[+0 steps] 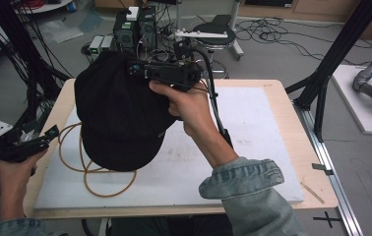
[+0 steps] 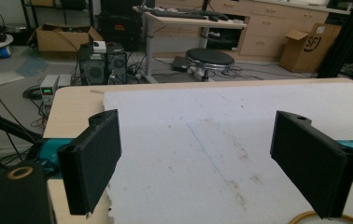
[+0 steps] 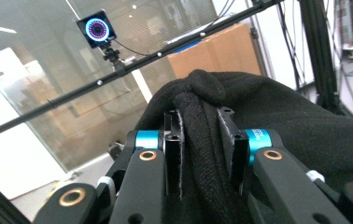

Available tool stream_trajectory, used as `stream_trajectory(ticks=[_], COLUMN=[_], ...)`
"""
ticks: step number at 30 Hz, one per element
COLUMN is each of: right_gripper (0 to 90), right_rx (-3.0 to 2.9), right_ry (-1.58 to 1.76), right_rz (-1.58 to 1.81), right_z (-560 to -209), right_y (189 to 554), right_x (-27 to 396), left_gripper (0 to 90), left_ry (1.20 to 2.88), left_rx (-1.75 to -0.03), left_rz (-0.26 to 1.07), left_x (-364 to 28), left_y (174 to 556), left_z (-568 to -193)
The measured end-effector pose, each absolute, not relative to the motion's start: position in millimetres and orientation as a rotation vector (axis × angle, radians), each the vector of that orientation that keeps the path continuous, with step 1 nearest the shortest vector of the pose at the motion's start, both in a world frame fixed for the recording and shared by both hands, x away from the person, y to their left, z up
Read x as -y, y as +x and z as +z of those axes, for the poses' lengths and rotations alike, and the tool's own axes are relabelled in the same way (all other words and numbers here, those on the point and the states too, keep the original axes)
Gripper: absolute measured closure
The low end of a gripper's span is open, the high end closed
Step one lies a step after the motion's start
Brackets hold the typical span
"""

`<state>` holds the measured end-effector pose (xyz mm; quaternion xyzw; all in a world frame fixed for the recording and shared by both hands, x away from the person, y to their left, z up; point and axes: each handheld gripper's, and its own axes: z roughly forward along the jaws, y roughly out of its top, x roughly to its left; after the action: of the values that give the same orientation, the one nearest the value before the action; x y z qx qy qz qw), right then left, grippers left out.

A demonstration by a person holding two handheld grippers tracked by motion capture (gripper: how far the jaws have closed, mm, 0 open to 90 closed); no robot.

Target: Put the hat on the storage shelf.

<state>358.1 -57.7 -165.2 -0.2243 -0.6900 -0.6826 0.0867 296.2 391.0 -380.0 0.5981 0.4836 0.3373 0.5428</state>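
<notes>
A black cap [image 1: 120, 113] hangs above the left half of the white board [image 1: 253, 123], lifted off the table. My right gripper [image 1: 137, 69] is shut on the cap's upper edge. In the right gripper view a fold of the cap's fabric [image 3: 282, 116] is pinched between the jaws of the right gripper [image 3: 201, 126]. A tan cord [image 1: 88, 169] lies in loops on the board, partly hidden under the cap. My left gripper [image 1: 51, 132] is held at the table's left edge. Its jaws stand wide apart in the left gripper view, where the left gripper [image 2: 198, 119] holds nothing, and a bit of cord [image 2: 305, 217] shows.
Black frame posts [image 1: 322, 93] stand at the table's right edge. Beyond the far edge are computer towers [image 1: 135, 29] and a round stool [image 1: 213, 32] among floor cables. A ring-lit camera [image 3: 97, 29] hangs on a bar overhead. The board's right half [image 1: 263, 147] is bare.
</notes>
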Motion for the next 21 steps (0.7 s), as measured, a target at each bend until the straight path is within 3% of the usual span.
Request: stream_trajectory(ticks=[10, 21], right_gripper=[76.3, 74.6], right_rx=[1.965, 2.024], right_ry=[-0.627, -0.671], right_rz=[-2.051, -1.917], right_z=[-159.2, -187.3], right_y=[357.3, 365.7], right_x=[58.7, 20.4], left_gripper=[16.8, 16.8], left_ry=[1.415, 1.418], left_rx=[-1.152, -1.159], left_rz=[0.796, 0.803], left_x=[-390.7, -392.2], left_y=[297.0, 296.9], left_z=[-380.7, -381.6])
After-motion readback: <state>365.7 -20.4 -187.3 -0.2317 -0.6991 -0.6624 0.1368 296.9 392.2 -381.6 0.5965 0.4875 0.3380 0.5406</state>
